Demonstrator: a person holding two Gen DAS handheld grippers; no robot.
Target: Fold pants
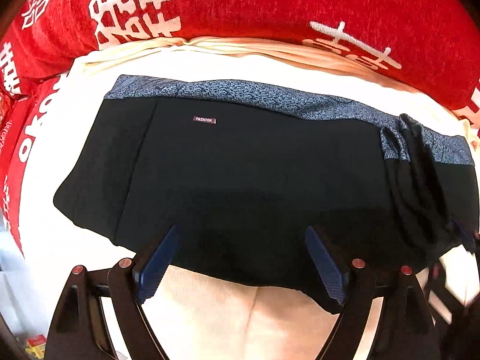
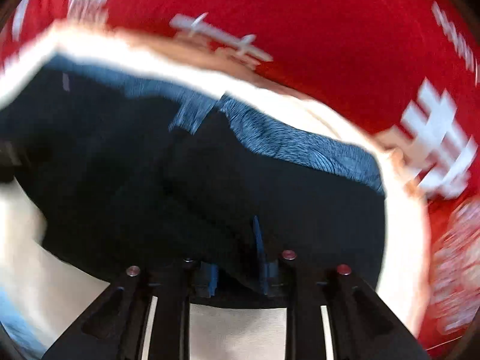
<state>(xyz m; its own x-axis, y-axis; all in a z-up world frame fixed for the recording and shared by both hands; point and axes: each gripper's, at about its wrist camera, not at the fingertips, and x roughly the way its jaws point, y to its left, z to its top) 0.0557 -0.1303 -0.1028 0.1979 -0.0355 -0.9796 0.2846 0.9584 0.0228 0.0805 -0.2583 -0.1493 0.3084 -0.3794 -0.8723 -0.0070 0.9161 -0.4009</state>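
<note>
Black pants [image 1: 240, 180] with a blue-grey patterned waistband [image 1: 270, 96] and a small "FASHION" label [image 1: 204, 120] lie spread on a white sheet [image 1: 270, 63]. My left gripper [image 1: 243, 240] is open over the near edge of the pants, blue pads [image 1: 156, 264] wide apart, holding nothing. In the blurred right wrist view the pants [image 2: 210, 165] fill the middle. My right gripper [image 2: 237, 240] has its jaws close together on a fold of the black fabric at the near edge. The right side of the pants is bunched [image 1: 420, 180].
A red blanket with white characters [image 1: 270, 0] surrounds the white sheet at the back and sides; it shows in the right wrist view [image 2: 330, 30] too. Beige bedding [image 1: 240, 315] lies under the near edge of the pants.
</note>
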